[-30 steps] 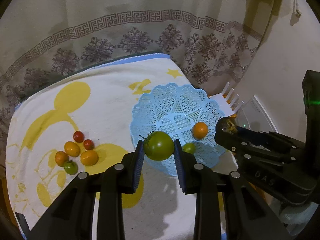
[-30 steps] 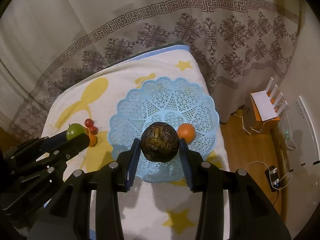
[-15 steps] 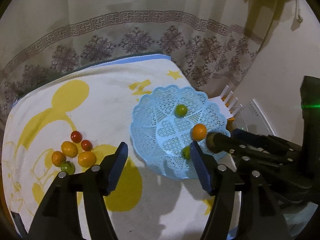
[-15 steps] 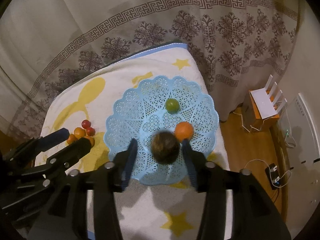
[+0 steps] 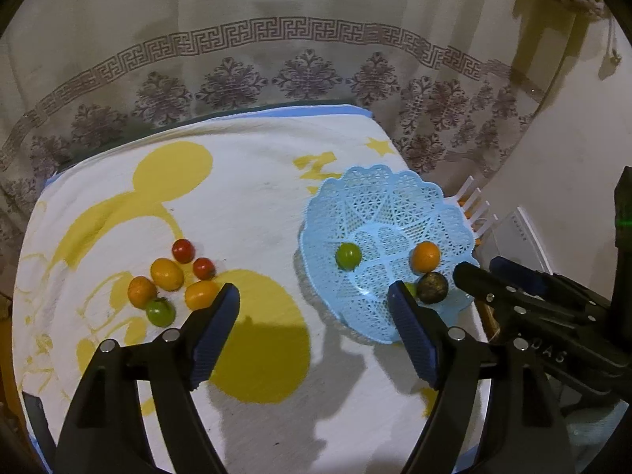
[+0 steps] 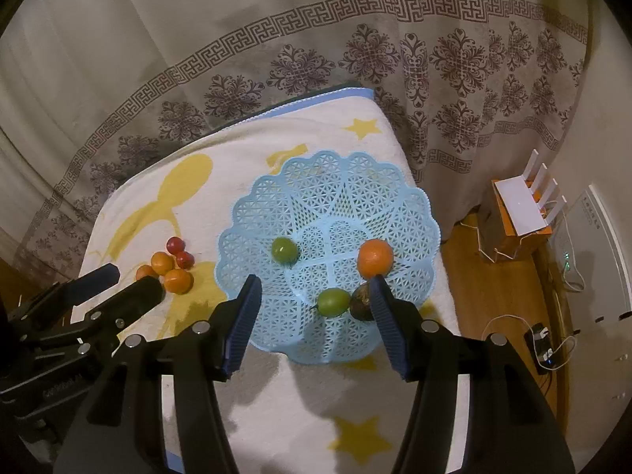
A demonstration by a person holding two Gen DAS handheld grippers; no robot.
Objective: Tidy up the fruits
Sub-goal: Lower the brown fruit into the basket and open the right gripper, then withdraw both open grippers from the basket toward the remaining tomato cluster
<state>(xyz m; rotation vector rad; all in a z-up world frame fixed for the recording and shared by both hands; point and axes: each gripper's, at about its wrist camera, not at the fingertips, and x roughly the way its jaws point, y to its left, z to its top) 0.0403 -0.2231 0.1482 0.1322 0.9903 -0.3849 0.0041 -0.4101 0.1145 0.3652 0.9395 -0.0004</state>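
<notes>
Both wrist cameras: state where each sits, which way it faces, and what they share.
Left wrist: on the left claw, looking down over the towel at loose fruits; own open fingers show, right claw at right.
Right wrist: on the right claw, above the blue basket; own open fingers show, left claw at left.
Shared: basket, its orange, dark fruit, loose tomatoes.

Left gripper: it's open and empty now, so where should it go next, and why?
Probably swing the left gripper over to the cluster on the towel and take the nearest orange fruit. Its jaws stand wide with nothing between them, six fruits lie outside the blue basket, and that one sits just off its left fingertip.
</notes>
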